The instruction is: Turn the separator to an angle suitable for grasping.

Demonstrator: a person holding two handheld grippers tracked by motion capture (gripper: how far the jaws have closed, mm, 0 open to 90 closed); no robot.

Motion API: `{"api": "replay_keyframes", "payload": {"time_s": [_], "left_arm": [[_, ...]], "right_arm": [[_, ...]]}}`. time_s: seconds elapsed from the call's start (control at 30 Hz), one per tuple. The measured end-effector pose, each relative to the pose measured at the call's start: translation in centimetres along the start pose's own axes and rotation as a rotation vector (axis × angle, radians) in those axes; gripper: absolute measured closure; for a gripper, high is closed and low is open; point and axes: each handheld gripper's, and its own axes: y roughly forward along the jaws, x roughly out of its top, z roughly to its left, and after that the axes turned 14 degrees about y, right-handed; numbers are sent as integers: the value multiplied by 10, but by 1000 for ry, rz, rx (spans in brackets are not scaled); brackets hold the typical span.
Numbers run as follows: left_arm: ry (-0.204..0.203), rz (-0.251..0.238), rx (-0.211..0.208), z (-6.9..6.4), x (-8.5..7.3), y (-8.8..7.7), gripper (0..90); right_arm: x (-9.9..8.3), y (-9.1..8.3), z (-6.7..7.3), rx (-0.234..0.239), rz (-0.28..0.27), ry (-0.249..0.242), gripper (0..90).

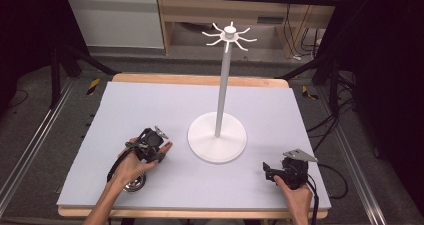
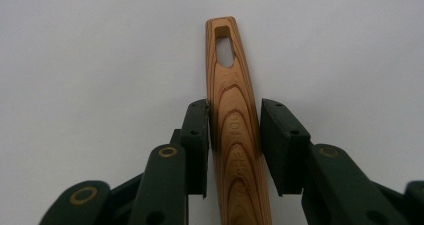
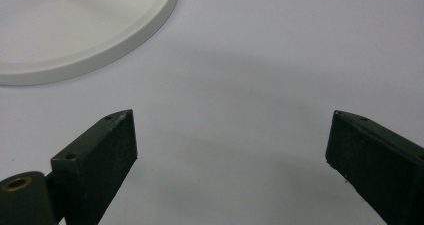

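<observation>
**Where the grip on the wooden handle could fail**

While the wooden handle (image 2: 234, 135) lies flat on the table (image 1: 150, 105) to the left of the white stand (image 1: 217, 135), it is bracketed by the left tool (image 2: 234, 145), whose jaws are nearly closed around it. One pad seems to be touching the wood, but a sliver of gap can be made out at the other, so no firm grip is judged to exist yet. If the utensil were lifted now, it could be pivoted or dropped. The metal end (image 1: 134, 185) lies nearer the person than the stand, under the left hand (image 1: 131, 166), and its weight may tip the handle downward. The slot at the handle's far end would probably have to be threaded onto one of the hooks (image 1: 229, 35) at the stand's top, and the stand could be rocked by a misjudged approach. To the right of the stand, the right tool (image 3: 230, 150) is held wide open over bare table, with nothing between its jaws.
</observation>
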Motion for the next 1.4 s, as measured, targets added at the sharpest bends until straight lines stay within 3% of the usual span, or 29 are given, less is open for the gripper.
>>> {"api": "replay_keyframes", "payload": {"time_s": [0.3, 0.5, 0.67, 1.03, 1.2, 1.4], "left_arm": [[-20, 1, -29, 4, -1, 2, 639], [-30, 9, -25, 3, 0, 3, 639], [-71, -11, -61, 8, -4, 3, 641], [-96, 9, -59, 9, -1, 3, 665], [-115, -5, -72, 10, -3, 3, 670], [-112, -15, -70, 10, -4, 3, 671]], "right_arm": [[0, 0, 0, 3, 4, 3, 66], [0, 1, 1, 4, 9, 6, 66], [0, 1, 0, 2, 10, 5, 66], [-1, 2, 0, 6, 20, 13, 66], [-1, 2, -1, 7, 18, 8, 66], [-2, 3, -1, 1, 24, 9, 66]]}}
